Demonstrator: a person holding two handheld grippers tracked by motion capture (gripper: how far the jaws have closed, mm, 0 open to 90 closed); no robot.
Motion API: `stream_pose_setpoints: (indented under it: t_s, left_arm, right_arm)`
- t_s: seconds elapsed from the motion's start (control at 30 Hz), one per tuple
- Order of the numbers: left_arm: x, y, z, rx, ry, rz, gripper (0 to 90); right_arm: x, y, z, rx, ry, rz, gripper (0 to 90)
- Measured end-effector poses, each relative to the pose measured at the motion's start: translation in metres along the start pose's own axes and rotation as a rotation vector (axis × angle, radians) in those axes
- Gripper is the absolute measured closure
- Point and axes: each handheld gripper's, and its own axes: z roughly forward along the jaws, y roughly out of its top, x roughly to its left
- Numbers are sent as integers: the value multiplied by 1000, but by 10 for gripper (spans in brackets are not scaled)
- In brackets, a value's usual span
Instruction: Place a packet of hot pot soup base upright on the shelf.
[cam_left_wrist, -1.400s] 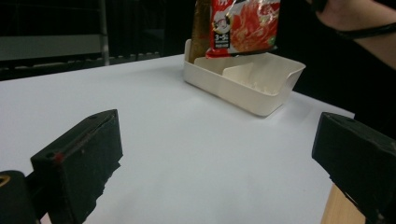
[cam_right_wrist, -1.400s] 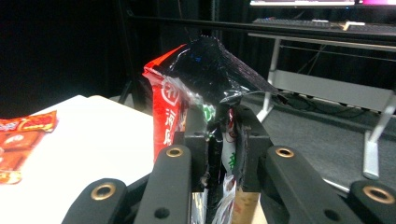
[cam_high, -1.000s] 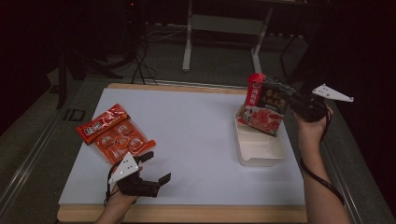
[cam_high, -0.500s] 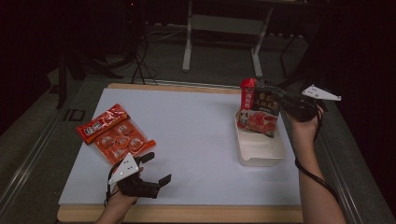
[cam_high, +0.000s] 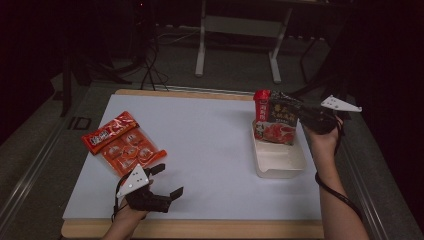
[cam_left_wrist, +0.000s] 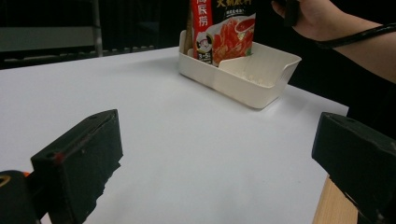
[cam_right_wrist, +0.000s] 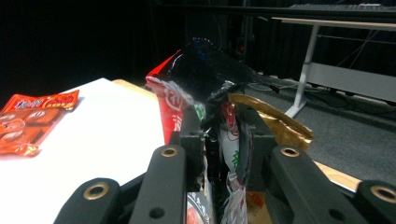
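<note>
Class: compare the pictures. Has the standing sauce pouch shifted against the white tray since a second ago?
Yes. The sauce pouch, held by the right gripper, has slid left, toward the white tray's far left corner.

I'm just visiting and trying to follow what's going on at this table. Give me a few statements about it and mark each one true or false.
1. The right gripper is clamped on a red-and-black food pouch. True.
2. The pouch lies flat on the white table. False: it stands upright with its bottom end in the white tray.
3. The left gripper holds the orange snack pack. False: its jaws are open with nothing between them, and the pack lies on the table just beyond it.
4. The white tray sits on the right side of the table. True.
5. The orange snack pack is inside the tray. False: it lies at the table's left.
</note>
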Motion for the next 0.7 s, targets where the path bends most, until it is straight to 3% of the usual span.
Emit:
stream_pose_setpoints:
  t_s: [0.17, 0.23, 0.3, 0.37, 0.53, 0.7]
  left_arm:
    - [-1, -1, 0, 5, -7, 6, 25]
    - [-2, -1, 0, 8, -11, 7, 25]
    - [-2, -1, 0, 11, -11, 5, 25]
    - [-1, -1, 0, 12, -10, 1, 25]
    - [-1, -2, 1, 18, -12, -1, 25]
    - [-1, -2, 2, 22, -16, 4, 25]
  right_arm:
    - [4, 1, -1, 22, -20, -14, 743]
    - [3, -2, -2, 23, -11, 7, 736]
    - [3, -5, -2, 34, -8, -2, 724]
    - [2, -9, 1, 95, -18, 20, 695]
    - [0, -16, -3, 84, -24, 74, 636]
    - [2, -11, -8, 93, -21, 77, 566]
